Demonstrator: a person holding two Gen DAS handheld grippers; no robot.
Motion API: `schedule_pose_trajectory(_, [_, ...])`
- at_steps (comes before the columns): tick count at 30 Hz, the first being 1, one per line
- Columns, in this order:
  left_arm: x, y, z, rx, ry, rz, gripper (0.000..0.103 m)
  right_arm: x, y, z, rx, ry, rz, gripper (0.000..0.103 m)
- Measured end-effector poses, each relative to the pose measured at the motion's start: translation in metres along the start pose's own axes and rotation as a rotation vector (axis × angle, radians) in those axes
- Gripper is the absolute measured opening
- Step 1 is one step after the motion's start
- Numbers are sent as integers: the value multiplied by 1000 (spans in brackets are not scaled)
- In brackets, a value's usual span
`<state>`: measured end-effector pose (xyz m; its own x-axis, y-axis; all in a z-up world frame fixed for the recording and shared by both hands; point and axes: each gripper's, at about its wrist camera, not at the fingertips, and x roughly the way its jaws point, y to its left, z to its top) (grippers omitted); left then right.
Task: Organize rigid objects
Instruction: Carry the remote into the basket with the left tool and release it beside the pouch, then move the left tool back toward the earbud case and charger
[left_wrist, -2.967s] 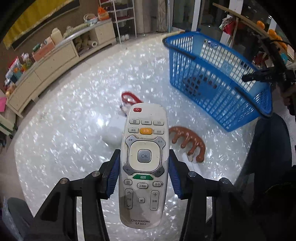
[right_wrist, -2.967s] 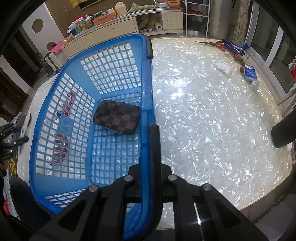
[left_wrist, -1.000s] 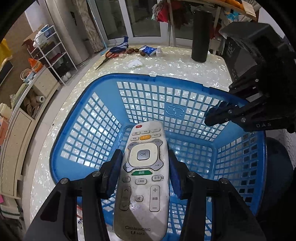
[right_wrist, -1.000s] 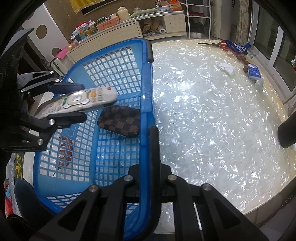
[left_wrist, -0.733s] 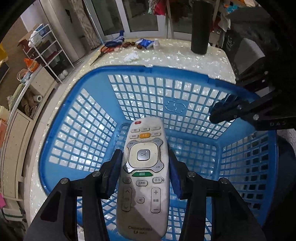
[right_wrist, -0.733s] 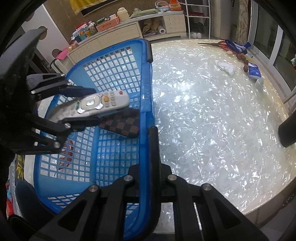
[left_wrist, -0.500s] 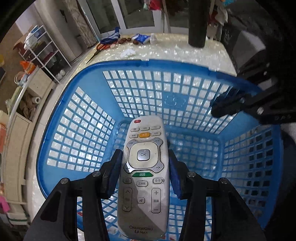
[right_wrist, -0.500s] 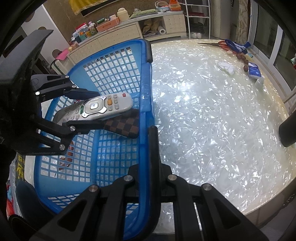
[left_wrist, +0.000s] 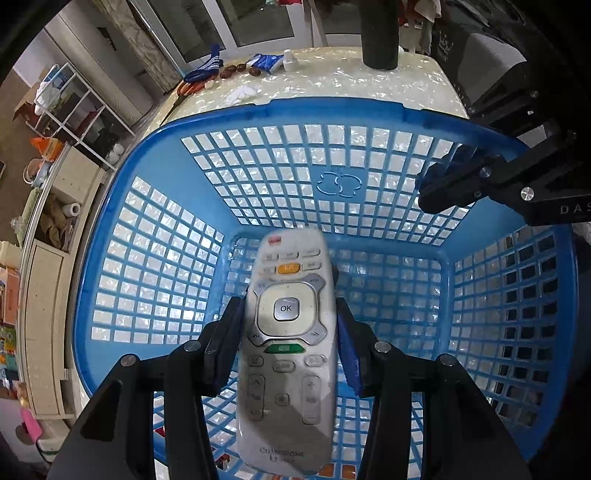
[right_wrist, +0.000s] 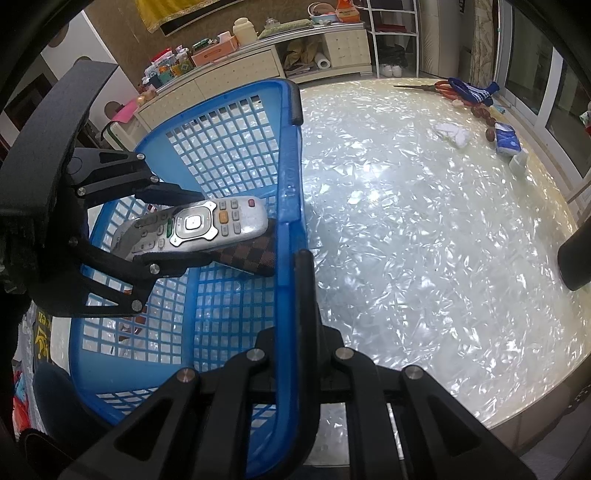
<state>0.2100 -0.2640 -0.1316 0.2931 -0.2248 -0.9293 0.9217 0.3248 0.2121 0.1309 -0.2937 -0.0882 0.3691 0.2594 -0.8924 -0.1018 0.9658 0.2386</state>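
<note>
Left tool (left_wrist: 288, 332), clamped on the white remote (left_wrist: 286, 354), had sunk from above the rim into the blue basket (left_wrist: 155, 140), low over the checkered pouch (right_wrist: 255, 254). Only release remained, probably. Right tool (right_wrist: 301, 280), pinched shut on the basket's rim at lower centre. Walls close all round; open floor toward lower left.

One blue basket (right_wrist: 291, 155), one remote control (left_wrist: 288, 354), one checked pouch (right_wrist: 255, 254), two grippers, left (left_wrist: 288, 325) and right (right_wrist: 295, 266), one pair of scissors (right_wrist: 436, 86), one tissue pack (right_wrist: 506, 139) are counted.
</note>
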Motion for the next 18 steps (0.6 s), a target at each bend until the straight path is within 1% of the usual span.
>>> schedule_pose_trajectory(3, [4, 4, 1, -10, 21, 30, 55, 0, 0, 0, -1, 0, 0, 8])
schedule_pose_trajectory(4, [3, 6, 1, -18, 19, 23, 58, 0, 1, 0, -1, 1, 0, 8])
schedule_pose_trajectory(5, [2, 7, 1, -24, 9, 16, 66, 0, 1, 0, -1, 1, -1, 8])
schedule_pose_trajectory(6, [-1, 8, 1, -27, -2, 17, 71, 0, 0, 0, -2, 0, -1, 8])
schedule_pose_trajectory(8, [-8, 10, 0, -30, -26, 22, 84, 0, 0, 0, 1, -1, 3, 8])
schedule_pose_trajectory(9, [-12, 12, 0, -34, -37, 21, 88, 0, -1, 0, 4, -2, 5, 8])
schedule_pose_trajectory(11, [-18, 15, -1, -44, -42, 27, 102, 0, -1, 0, 5, -2, 5, 8])
schedule_pose_trajectory(14, [-26, 21, -5, -76, -33, 40, 103, 0, -1, 1, 6, -1, 5, 8])
schedule_pose_trajectory(18, [-47, 29, -17, -110, -35, 80, 103, 1, -1, 1, 2, 1, 2, 8])
